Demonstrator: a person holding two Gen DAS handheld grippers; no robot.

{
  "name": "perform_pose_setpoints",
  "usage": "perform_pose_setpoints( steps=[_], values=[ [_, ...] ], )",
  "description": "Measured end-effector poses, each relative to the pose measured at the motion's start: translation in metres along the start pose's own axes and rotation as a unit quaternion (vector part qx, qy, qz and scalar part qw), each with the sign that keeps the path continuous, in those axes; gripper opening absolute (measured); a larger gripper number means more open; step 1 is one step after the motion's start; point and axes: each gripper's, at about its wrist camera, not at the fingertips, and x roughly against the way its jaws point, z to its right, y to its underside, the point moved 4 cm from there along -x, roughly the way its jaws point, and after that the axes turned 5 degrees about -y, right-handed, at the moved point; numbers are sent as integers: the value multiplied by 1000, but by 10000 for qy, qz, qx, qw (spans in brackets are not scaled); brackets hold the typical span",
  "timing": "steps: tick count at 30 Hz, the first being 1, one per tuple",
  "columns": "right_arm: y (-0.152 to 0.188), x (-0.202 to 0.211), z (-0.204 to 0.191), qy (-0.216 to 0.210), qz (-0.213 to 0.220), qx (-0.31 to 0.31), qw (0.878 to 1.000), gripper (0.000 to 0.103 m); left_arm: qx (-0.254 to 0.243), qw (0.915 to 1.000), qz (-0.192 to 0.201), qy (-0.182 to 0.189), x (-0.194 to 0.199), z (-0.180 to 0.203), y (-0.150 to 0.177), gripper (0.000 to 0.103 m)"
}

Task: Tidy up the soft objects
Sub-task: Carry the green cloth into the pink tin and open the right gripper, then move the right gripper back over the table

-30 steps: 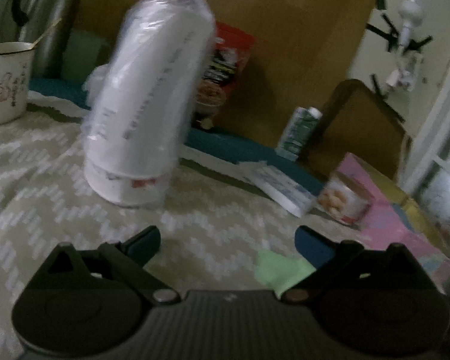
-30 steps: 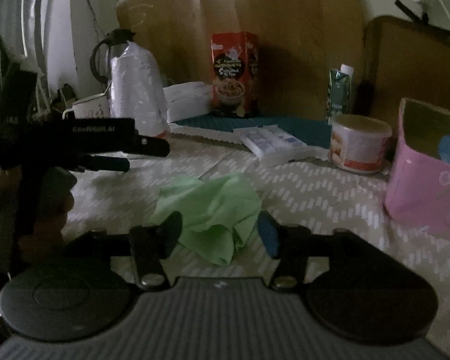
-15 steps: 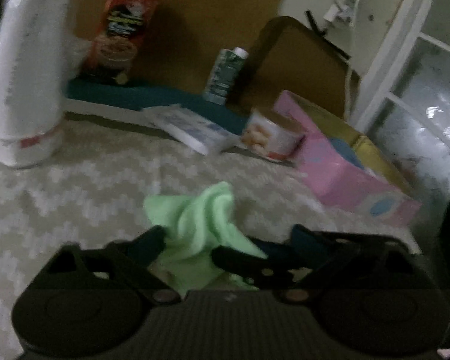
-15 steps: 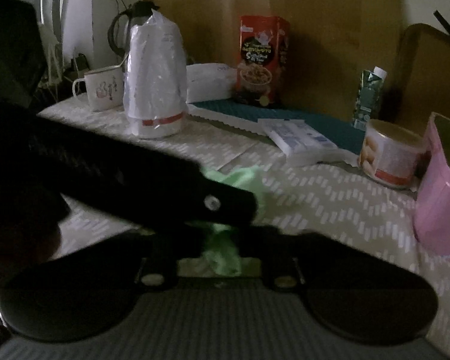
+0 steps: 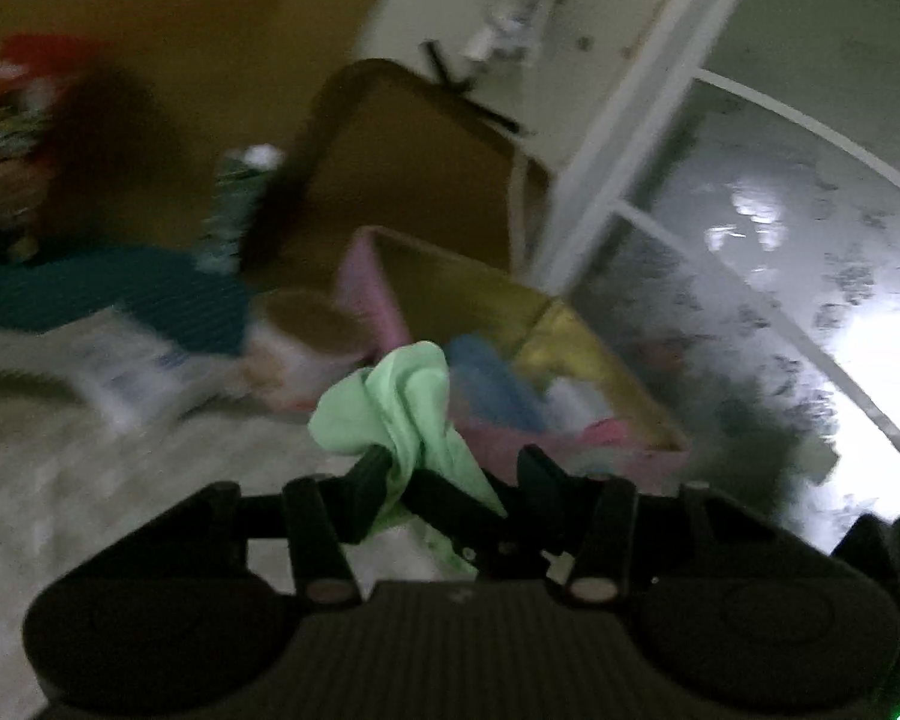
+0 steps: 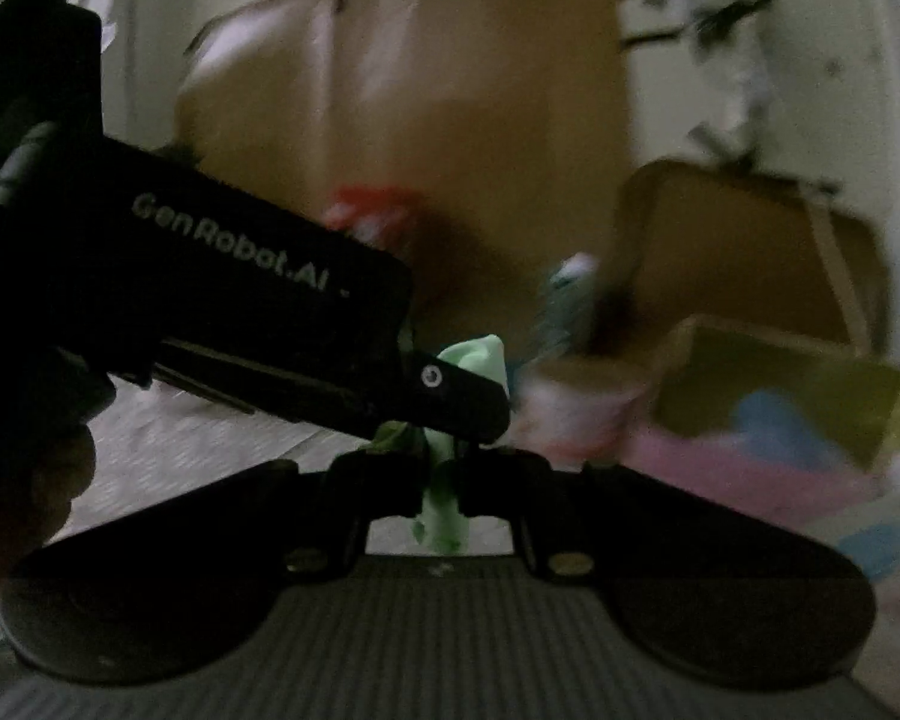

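Note:
A light green cloth (image 5: pixel 399 405) hangs bunched between both grippers, lifted off the table. My right gripper (image 6: pixel 441 477) is shut on the cloth (image 6: pixel 447 510). My left gripper (image 5: pixel 453 471) has its fingers part way closed with the cloth and the right gripper's finger between them; it shows as a dark body in the right wrist view (image 6: pixel 240 312). A pink and yellow box (image 5: pixel 510 324) with blue and pink soft things inside stands just beyond the cloth; it also shows in the right wrist view (image 6: pixel 768 420). Both views are blurred.
A round tin (image 5: pixel 306 342) stands left of the box, with a white flat pack (image 5: pixel 126 366), a teal mat (image 5: pixel 90 294), a green carton (image 5: pixel 234 210) and a red packet (image 5: pixel 24 96) behind. A brown board (image 6: pixel 420 90) lines the back.
Both grippers closed in on the green cloth and lifted it off the table. Both views have swung right toward the pink box.

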Motion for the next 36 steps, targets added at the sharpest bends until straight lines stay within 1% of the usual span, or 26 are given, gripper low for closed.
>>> perform_pose_setpoints(
  steps=[4,6,10,12,14,15,16,18,19,20,22,25,29,31,36],
  values=[
    [-9,14,35,526,283,-42,9982,12,-302,9993,-77,217,-34,32,-16,48],
    [-10,16,54,720,322,-132,9968,12,-422,9986,-148,274,-53,49,-19,48],
    [-6,16,89,1111,313,-331,9928,12,-575,9973,-293,363,-91,69,-21,48],
    [-3,14,104,1289,278,-416,9904,12,-640,9970,-334,269,-109,77,-21,54],
    [0,8,119,1513,199,-505,9870,13,-733,9967,-353,33,-124,81,-20,66],
    [3,5,126,1667,146,-520,9845,14,-774,9963,-345,-106,-129,82,-19,69],
    [6,-1,134,1892,32,-509,9806,18,-790,9961,-338,-194,-132,82,-17,72],
    [14,-7,150,2405,-116,-608,9687,34,-796,9960,-310,-269,-132,79,-15,72],
    [17,-4,157,2553,-110,-750,9639,45,-819,9958,-283,-293,-131,79,-14,74],
    [20,0,165,2655,-66,-936,9595,46,-862,9954,-238,-336,-128,79,-13,77],
    [24,9,177,2683,27,-1289,9547,46,-961,9943,-103,-442,-122,76,-12,81],
    [24,15,177,2720,137,-1421,9516,46,-970,9942,-10,-474,-113,72,-11,82],
    [21,18,165,2620,225,-1396,9547,46,-974,9944,71,-410,-99,67,-9,82],
    [18,17,156,2557,244,-1328,9573,49,-1002,9939,147,-436,-88,63,-7,83],
    [17,7,133,2306,81,-1339,9638,52,-970,9940,207,-463,-55,38,5,84]
  ],
)
